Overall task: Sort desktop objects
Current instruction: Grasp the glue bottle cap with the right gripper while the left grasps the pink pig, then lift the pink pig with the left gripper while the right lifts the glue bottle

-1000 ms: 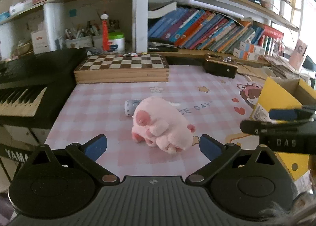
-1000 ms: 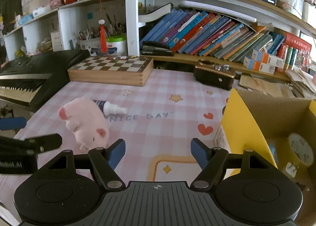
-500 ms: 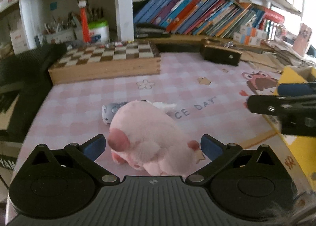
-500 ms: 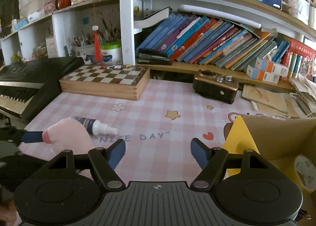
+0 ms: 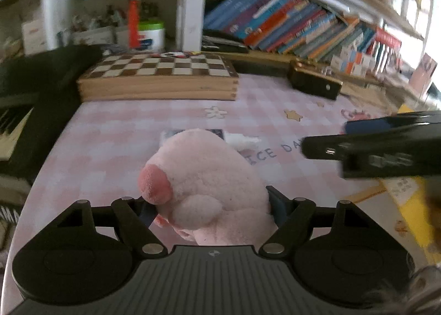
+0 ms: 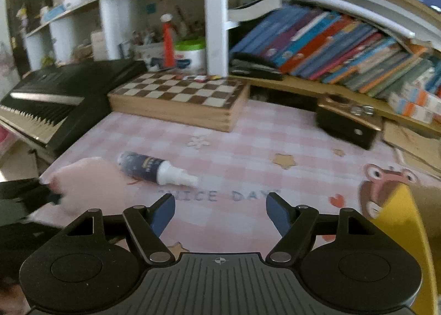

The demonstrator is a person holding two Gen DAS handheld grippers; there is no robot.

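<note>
Shelving at the back left is seen to carry a green-lidded white tub [image 6: 190,53], its contents hidden, beside a box crowded with blurred pens [image 6: 143,50]. Further right, at the tabletop [image 6: 248,136] edge, a yellow cardboard box [image 6: 408,221] stands open, but its inside cannot be made out. On the left of the pink checked tabletop the pink plush toy [image 5: 204,185] is found: soft, rounded and fuzzy, with a darker pink nub on one side. It is clamped between the blue pads of the left tongs [image 5: 210,209], which are drawn in against its sides. Just behind it a small dark-labelled bottle with a white nozzle [image 6: 154,167] is lying on its side. The right tongs [image 6: 220,214] are held apart above the tabletop, with nothing between them. A wooden chessboard case [image 6: 179,103] is set behind.
</note>
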